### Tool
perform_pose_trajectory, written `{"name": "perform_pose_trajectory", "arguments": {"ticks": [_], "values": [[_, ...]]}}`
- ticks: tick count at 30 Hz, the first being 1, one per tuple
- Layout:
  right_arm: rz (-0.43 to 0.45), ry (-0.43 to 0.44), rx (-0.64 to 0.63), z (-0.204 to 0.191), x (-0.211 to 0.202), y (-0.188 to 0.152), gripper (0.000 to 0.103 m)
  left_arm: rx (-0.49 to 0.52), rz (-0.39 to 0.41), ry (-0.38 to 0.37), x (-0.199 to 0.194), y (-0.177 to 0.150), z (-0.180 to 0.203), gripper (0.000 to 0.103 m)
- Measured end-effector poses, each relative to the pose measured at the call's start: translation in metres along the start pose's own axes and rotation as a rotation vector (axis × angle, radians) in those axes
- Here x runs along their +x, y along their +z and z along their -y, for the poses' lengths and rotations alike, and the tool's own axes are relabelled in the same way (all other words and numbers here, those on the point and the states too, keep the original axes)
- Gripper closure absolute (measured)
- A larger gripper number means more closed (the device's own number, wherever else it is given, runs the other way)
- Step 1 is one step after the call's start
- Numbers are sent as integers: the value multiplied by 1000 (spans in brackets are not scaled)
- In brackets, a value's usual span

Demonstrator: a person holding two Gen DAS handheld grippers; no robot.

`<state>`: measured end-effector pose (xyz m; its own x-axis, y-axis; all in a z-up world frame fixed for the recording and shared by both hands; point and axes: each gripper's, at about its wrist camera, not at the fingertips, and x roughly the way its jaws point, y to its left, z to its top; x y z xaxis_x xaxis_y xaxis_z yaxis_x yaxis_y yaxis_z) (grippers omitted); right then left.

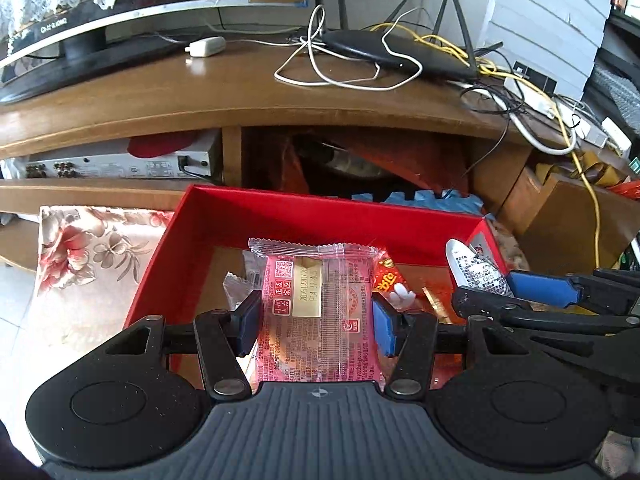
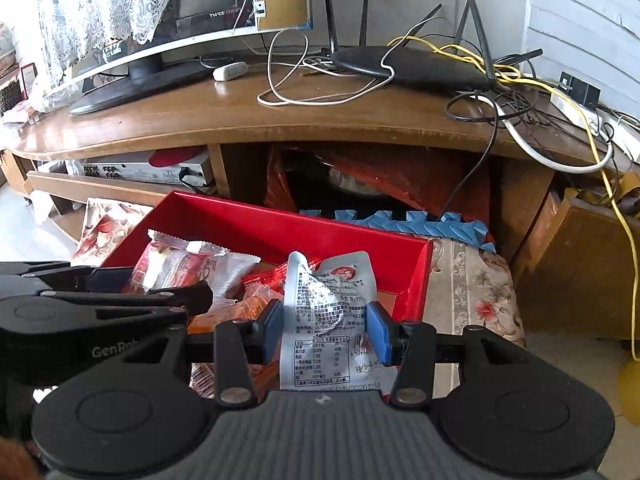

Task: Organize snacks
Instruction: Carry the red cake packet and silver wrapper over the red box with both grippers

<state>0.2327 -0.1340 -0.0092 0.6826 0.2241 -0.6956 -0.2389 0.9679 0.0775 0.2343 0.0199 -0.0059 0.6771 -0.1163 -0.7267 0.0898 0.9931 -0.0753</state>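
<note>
A pink snack packet [image 1: 320, 308] is gripped in the left claw [image 1: 316, 320] and a silver-white pouch [image 2: 328, 320] in the right claw [image 2: 326, 330], both above an open red box [image 1: 320, 216] of snacks resting on floral fabric [image 1: 88, 248] before a cluttered wooden desk [image 1: 240, 88].

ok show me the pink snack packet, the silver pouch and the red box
pink snack packet [image 1: 320, 312], left wrist view, middle of its printed face.
silver pouch [image 2: 326, 320], right wrist view, its crumpled printed middle.
red box [image 1: 320, 216], left wrist view, inner face of far wall.
</note>
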Motion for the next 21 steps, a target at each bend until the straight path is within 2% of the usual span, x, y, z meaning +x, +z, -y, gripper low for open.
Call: {"name": "perform_pose_trajectory", "arguments": {"ticks": [10, 21], "values": [[-32, 9, 7, 2, 10, -3, 62, 14, -19, 22, 4, -3, 1, 40], [-46, -16, 26, 7, 8, -4, 62, 28, 19, 37, -5, -2, 4, 29]]}}
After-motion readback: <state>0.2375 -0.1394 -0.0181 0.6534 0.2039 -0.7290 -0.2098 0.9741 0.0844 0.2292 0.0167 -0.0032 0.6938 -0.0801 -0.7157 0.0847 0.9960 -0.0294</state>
